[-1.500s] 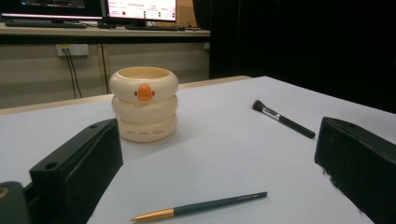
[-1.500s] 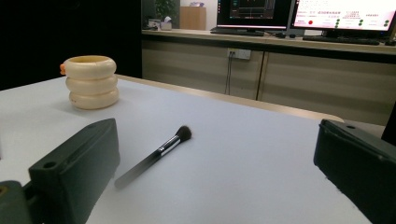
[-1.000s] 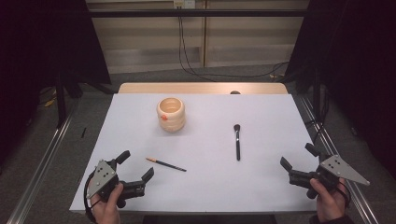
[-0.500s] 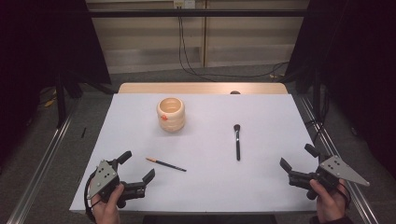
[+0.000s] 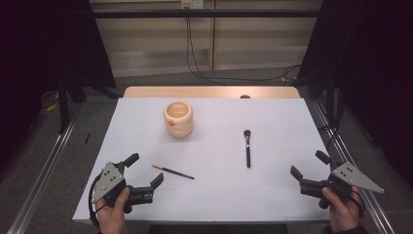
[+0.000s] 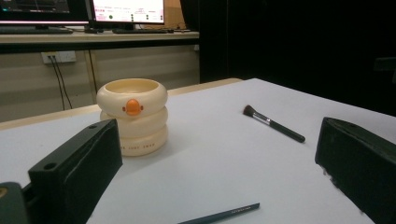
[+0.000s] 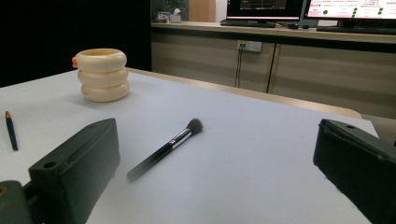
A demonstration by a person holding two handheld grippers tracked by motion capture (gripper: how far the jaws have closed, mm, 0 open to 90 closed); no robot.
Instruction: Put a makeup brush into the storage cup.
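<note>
A cream ringed cup (image 5: 178, 119) with an orange duck beak stands upright at the back left of the white table. A black makeup brush (image 5: 247, 148) lies right of centre, bristles pointing away. A dark pencil (image 5: 173, 171) with an orange tip lies at the front left. My left gripper (image 5: 145, 169) is open just left of the pencil, holding nothing. My right gripper (image 5: 308, 164) is open near the front right corner, a little right of the brush. In the left gripper view, the cup (image 6: 132, 114), brush (image 6: 273, 123) and pencil (image 6: 219, 215) lie ahead of the jaws. The right gripper view shows the brush (image 7: 163, 149) between its jaws.
The white table top (image 5: 272, 195) ends at a wooden strip (image 5: 209, 91) along the far side. Metal rails (image 5: 44, 170) run along the floor on both sides. Cables (image 5: 195, 48) hang down the wall behind. Monitors (image 6: 126, 9) sit on a desk beyond.
</note>
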